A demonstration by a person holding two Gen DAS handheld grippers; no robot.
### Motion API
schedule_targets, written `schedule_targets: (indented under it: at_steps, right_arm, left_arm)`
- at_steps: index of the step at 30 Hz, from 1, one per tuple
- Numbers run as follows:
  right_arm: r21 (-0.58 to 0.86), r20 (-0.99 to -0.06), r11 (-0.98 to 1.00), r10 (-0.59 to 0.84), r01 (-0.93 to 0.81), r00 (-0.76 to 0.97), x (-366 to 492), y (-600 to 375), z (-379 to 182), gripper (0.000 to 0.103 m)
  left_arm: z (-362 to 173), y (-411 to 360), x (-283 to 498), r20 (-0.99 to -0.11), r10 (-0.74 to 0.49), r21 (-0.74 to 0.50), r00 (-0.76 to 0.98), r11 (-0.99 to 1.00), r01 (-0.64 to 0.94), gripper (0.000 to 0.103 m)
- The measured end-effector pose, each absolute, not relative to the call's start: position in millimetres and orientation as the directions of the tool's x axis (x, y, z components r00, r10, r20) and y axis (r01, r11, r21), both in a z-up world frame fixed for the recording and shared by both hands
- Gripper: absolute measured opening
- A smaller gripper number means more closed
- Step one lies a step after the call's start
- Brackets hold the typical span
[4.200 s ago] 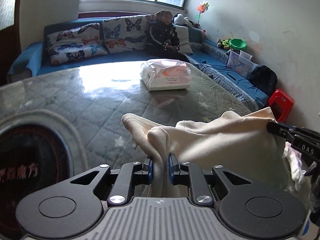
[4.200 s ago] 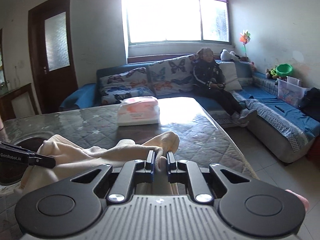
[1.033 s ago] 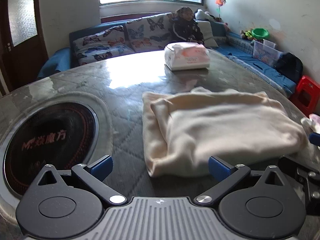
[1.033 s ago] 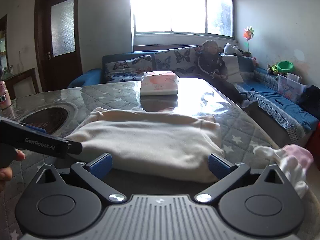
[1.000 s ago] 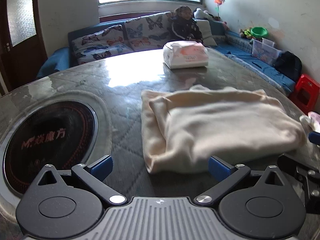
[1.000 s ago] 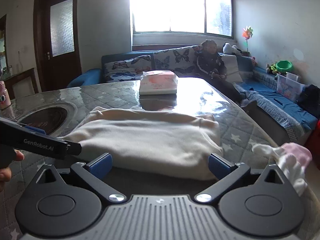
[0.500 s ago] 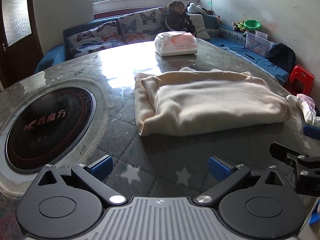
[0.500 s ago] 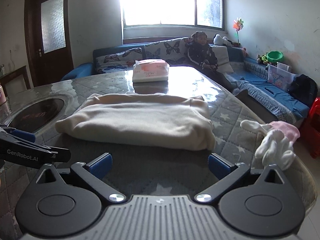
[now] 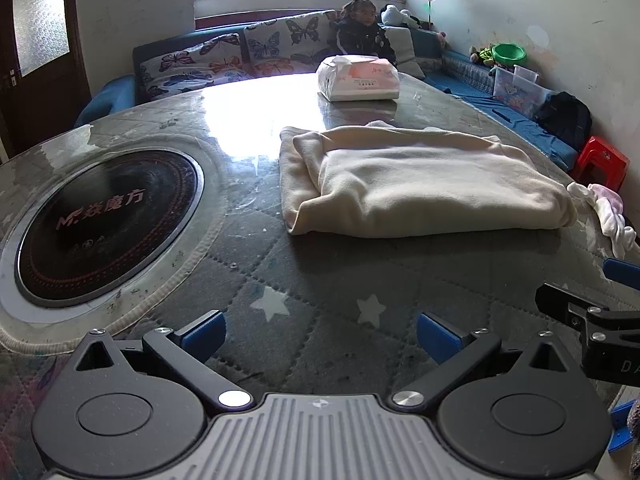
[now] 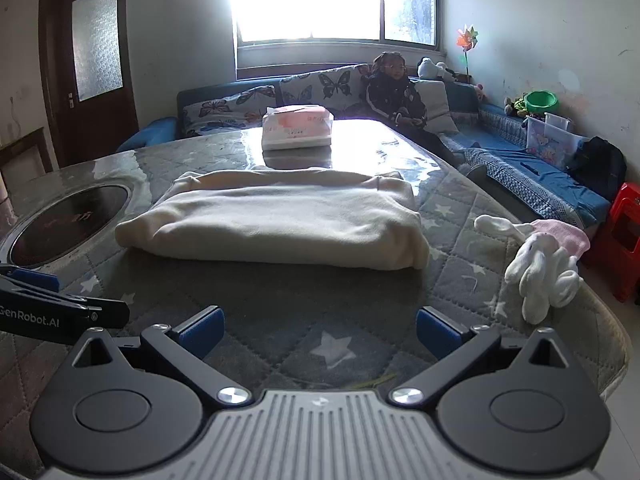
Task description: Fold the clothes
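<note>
The table spreads under both tongs. The cream garment lies folded ahead of them, well clear. The left tongs and right tongs gape wide, holding nothing. This fold looks finished. A small white and pink bundle right of the right tongs probably comes next, needing 1 reach.

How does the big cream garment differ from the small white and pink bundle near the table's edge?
The cream fleece garment lies folded flat in a neat rectangle mid-table; the white and pink bundle sits crumpled at the right edge. The garment is far larger and one colour; the bundle mixes two. Both rest on the quilted table cover, untouched by either tool.
</note>
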State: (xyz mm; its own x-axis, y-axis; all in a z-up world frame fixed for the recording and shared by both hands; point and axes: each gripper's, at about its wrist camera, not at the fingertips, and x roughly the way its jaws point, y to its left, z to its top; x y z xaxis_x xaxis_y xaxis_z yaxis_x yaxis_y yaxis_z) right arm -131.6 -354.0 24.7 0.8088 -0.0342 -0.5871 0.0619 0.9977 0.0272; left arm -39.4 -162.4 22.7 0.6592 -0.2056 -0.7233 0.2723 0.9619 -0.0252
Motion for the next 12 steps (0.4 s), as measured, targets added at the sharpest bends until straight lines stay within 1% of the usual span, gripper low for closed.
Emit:
schedule_targets:
  at_steps: [12]
  right_arm:
    - [0.036,-0.593,0.998,-0.023,0.055,0.805,-137.8,-346.7,24.9,0.103]
  left_arm:
    - [24.1,-157.2,-47.8,-0.718,-0.196,-0.018,0.668,0.964,0.264,0.103]
